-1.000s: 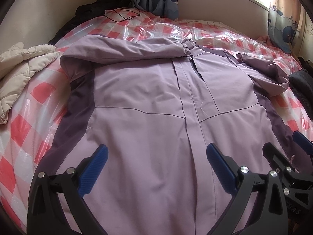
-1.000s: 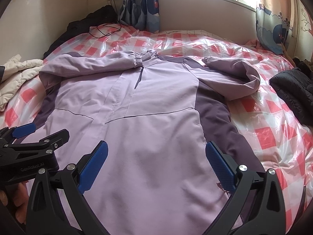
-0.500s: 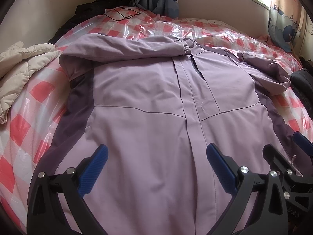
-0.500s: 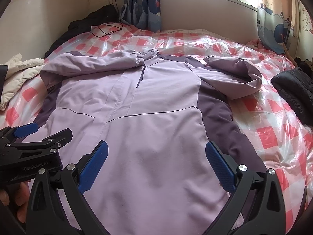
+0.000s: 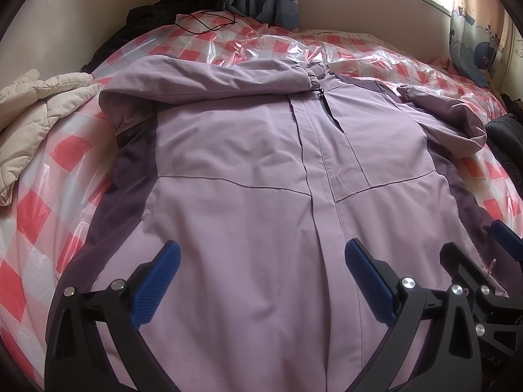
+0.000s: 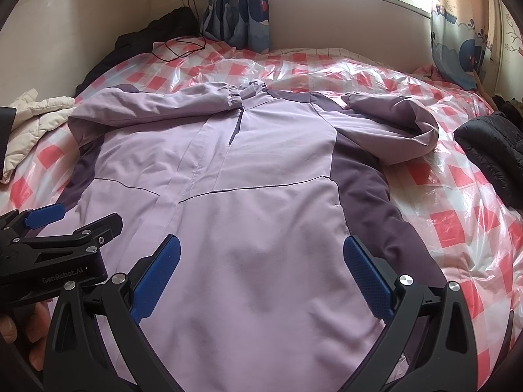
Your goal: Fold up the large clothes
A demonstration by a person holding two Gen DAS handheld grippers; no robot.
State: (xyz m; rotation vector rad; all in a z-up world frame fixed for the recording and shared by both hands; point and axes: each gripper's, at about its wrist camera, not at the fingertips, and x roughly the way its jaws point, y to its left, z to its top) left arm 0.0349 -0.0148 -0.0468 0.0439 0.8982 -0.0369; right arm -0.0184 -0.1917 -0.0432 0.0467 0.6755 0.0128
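Looking through the left wrist camera, we see the lilac jacket (image 5: 248, 170) spread face up across the middle of the bed (image 5: 45, 209), hem toward us and collar toward the far edge by the window wall. One sleeve (image 5: 209, 75) is folded across the chest and the other sleeve (image 5: 454, 121) lies curled toward the bed's right edge. Our left gripper (image 5: 260, 274) hovers over the lower front with its jaws wide and nothing between them. We judge the shell soft, light and a little slick, and the clear plastic over the checked cover will likely let it slide. So we would pinch the hem corners, where the seam is doubled. The hem itself is cut off below the frame, hidden by the gripper's arms.

From the right wrist camera, our right gripper (image 6: 260, 274) also stands wide and empty, over the jacket's lower right panel, near the dark side panel (image 6: 366, 189). A black garment (image 6: 493, 153) lies at the bed's right edge, a cream quilted one (image 6: 29, 121) at the left. We cannot tell whether the zip (image 6: 236, 125) is closed lower down.
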